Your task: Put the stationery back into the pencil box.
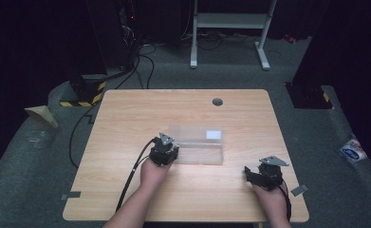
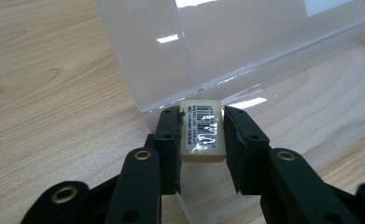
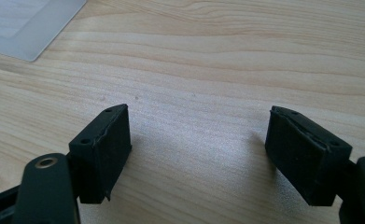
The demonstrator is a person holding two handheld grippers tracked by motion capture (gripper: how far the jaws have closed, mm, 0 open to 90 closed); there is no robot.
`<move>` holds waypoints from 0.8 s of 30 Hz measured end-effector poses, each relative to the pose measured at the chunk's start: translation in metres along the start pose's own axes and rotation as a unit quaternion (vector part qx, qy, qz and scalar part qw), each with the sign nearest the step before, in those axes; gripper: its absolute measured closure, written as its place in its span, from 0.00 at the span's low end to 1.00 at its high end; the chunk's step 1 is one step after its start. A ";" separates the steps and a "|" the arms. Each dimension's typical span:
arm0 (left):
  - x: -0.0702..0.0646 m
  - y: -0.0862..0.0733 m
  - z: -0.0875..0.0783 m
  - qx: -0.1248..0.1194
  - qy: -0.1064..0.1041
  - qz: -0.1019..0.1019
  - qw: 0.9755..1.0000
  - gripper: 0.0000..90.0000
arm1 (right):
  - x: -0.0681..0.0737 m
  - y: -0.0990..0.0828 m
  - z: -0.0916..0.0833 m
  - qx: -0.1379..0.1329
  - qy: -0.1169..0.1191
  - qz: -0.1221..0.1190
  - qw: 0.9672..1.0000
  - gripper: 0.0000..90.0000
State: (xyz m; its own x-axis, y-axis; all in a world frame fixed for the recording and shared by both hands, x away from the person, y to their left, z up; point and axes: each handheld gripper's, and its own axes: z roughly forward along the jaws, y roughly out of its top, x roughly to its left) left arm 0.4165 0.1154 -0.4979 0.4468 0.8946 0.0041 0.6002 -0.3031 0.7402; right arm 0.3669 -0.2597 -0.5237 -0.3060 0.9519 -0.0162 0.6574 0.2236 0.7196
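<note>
Left gripper (image 1: 170,151) clamped on a small cream-white eraser (image 2: 203,132); both pads press its sides, barcode label facing up under glossy wrap. In the left gripper view the eraser sits held at the near left corner of a clear plastic box (image 2: 311,107), just over the box's rim; whether it touches the box floor cannot be told. Box is open, its lid (image 2: 227,42) standing tilted back behind the eraser, a white label at the lid's far corner. High view: box lies near the middle of the wooden table (image 1: 126,114), long side running left to right, left gripper at its near left end, the person's left hand (image 1: 153,173) behind it. Right gripper (image 1: 256,176) rests well apart from the box, toward the near right edge of the table, jaws spread wide with nothing between them; bare wood grain shows in the gap in the right gripper view. A frosted corner of the box shows at the top left of that view.
</note>
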 end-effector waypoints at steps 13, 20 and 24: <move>0.004 0.001 -0.005 -0.015 -0.010 -0.009 1.000 0.66 | 0.000 0.000 0.000 0.000 0.000 0.000 1.000 0.24; 0.007 0.003 -0.009 -0.027 -0.031 -0.013 0.999 0.60 | 0.000 0.000 0.000 0.000 0.000 -0.001 1.000 0.24; 0.010 0.004 -0.014 -0.031 -0.045 -0.015 0.998 0.54 | 0.000 0.000 0.000 0.000 0.000 0.000 1.000 0.24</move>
State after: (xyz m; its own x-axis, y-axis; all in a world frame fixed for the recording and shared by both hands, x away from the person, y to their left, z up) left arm 0.4145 0.1280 -0.4854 0.4880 0.8695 -0.0766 0.5732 -0.2531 0.7794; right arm 0.3669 -0.2597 -0.5237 -0.3060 0.9519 -0.0160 0.6574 0.2234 0.7196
